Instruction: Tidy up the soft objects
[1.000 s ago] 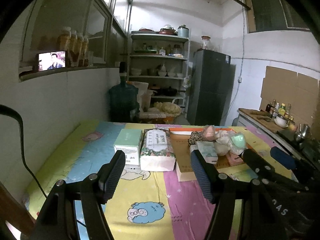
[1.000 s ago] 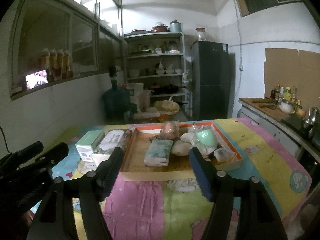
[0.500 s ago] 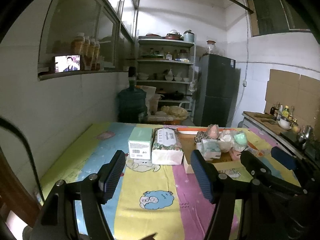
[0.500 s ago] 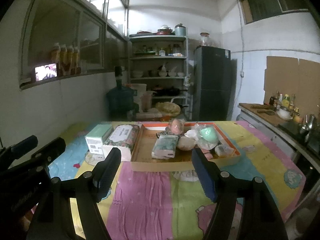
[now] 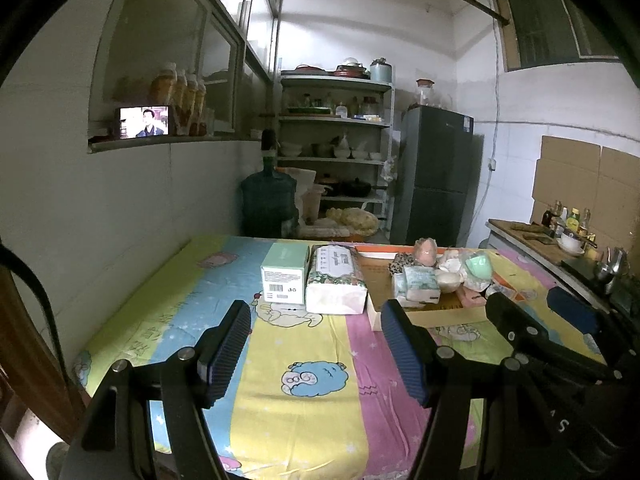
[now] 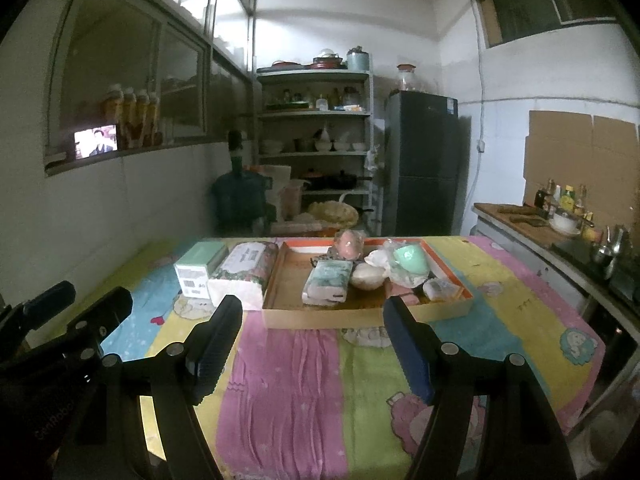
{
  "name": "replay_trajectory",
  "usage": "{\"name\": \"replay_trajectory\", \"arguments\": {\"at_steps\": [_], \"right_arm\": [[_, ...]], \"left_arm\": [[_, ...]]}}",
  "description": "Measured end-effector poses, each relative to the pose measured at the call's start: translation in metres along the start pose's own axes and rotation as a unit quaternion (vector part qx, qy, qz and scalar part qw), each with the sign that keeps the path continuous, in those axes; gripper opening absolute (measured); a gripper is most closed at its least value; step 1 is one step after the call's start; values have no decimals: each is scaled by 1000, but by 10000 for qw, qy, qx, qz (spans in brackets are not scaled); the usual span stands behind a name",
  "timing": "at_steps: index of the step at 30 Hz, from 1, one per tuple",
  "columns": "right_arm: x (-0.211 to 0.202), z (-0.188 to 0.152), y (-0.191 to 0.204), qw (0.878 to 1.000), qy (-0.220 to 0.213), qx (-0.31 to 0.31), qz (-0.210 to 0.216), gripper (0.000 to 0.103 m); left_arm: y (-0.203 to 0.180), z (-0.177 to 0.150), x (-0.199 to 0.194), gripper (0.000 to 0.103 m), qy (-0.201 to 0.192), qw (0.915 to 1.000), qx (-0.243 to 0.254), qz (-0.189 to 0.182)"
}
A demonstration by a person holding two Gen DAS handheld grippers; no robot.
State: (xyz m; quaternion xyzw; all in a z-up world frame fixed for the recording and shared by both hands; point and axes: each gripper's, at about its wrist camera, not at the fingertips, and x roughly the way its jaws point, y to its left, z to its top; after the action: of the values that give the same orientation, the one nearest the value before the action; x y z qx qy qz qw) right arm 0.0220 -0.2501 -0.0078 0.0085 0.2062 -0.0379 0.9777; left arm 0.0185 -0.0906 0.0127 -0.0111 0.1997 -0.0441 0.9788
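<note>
A shallow cardboard tray (image 6: 320, 317) with an orange rim lies on the cartoon tablecloth. In it are a tissue packet (image 6: 328, 282), a pink soft toy (image 6: 349, 243), a white round lump (image 6: 368, 276) and a mint green piece in plastic (image 6: 409, 260). Left of the tray stand a floral tissue pack (image 5: 336, 280) and a mint green box (image 5: 285, 278), side by side. My left gripper (image 5: 315, 320) is open and empty, held short of the two packs. My right gripper (image 6: 313, 312) is open and empty too, in front of the tray's near wall.
The table (image 5: 312, 364) runs along a white wall on the left. Behind it are a water jug (image 5: 269, 204), a shelf rack (image 5: 334, 152) of dishes and a dark fridge (image 5: 436, 176). A counter (image 6: 532, 220) with bottles and bowls lines the right side.
Both grippers have drawn back from the table's far side, so the tray and packs look smaller and more tablecloth shows in front. Both pairs of jaws stay open.
</note>
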Motion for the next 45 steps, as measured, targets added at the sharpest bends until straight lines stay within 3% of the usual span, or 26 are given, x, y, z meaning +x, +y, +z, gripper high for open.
{"name": "replay_trajectory", "arguments": {"at_steps": [45], "right_arm": [[-9, -4, 0, 10000, 5, -57, -26, 75]], "left_arm": [[0, -5, -5, 67, -22, 10000, 30, 6]]}}
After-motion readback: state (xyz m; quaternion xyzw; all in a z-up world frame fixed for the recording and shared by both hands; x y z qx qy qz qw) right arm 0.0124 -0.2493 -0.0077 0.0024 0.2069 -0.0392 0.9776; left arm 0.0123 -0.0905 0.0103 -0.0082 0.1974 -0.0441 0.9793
